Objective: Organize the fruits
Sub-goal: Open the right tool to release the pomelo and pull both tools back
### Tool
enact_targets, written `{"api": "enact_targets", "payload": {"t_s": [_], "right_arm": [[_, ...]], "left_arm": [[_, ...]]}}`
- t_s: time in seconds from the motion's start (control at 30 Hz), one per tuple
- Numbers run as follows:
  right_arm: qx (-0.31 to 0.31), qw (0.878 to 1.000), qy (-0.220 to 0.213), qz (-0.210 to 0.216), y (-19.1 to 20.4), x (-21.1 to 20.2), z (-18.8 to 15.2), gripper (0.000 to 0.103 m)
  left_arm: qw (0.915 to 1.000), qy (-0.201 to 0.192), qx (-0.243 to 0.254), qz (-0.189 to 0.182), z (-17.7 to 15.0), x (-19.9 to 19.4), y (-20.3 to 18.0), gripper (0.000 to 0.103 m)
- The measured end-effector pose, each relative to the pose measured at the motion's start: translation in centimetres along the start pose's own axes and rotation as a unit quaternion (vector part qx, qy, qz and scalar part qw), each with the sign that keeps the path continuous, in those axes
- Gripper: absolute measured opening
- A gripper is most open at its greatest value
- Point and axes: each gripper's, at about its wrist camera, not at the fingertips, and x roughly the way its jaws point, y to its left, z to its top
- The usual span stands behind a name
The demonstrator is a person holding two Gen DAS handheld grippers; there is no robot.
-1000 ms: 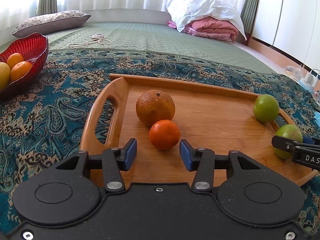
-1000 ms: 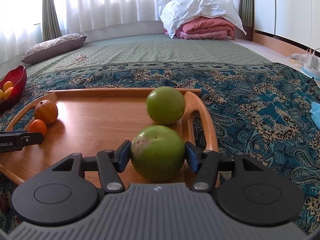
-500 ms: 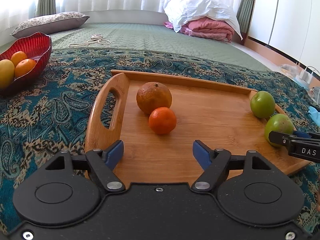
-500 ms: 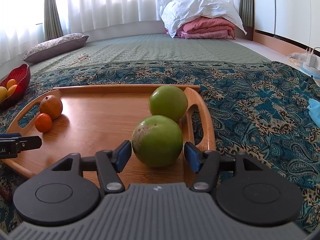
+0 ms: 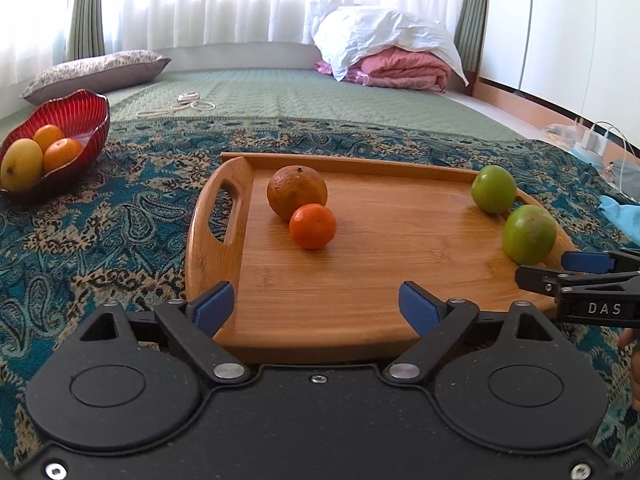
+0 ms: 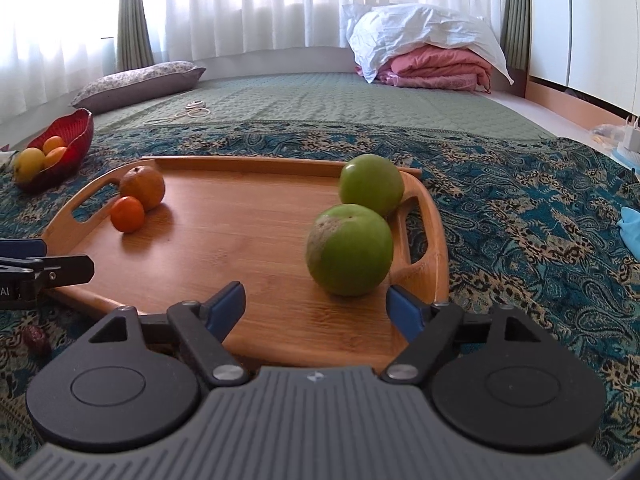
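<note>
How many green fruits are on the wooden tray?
2. The near green fruit sits by the tray's right handle; the far green fruit is just behind it, at the back right corner. None seems hidden.

The round green fruit with a brown patch [image 6: 349, 250] hides the lower part of the smooth green fruit [image 6: 371, 185] behind it, right of centre in the right wrist view. At the left edge the other black gripper [image 6: 42, 266] is cut off; its lettering reads only in part. A small dark reddish lump [image 6: 36, 340] at lower left is too blurred to identify. In the left wrist view, the small bright orange [image 5: 312, 226] covers the base of the large dull orange [image 5: 297, 191].
</note>
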Motion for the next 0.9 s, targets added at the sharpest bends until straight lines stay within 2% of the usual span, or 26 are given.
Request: {"api": "enact_targets", "payload": {"t_s": [0.53, 0.9], "right_arm": [[-0.01, 0.998, -0.041, 0.049, 1.8, -5.1, -1.4, 0.092], [-0.061, 0.996, -0.049, 0.051, 3.9, -6.6, -3.9, 0.093]], "left_arm": [[0.9995, -0.03, 0.01, 0.0, -2.7, -4.6, -0.5, 0.1], [0.9994, -0.024, 0.022, 0.003, -4.5, -5.3, -1.0, 0.102]]}}
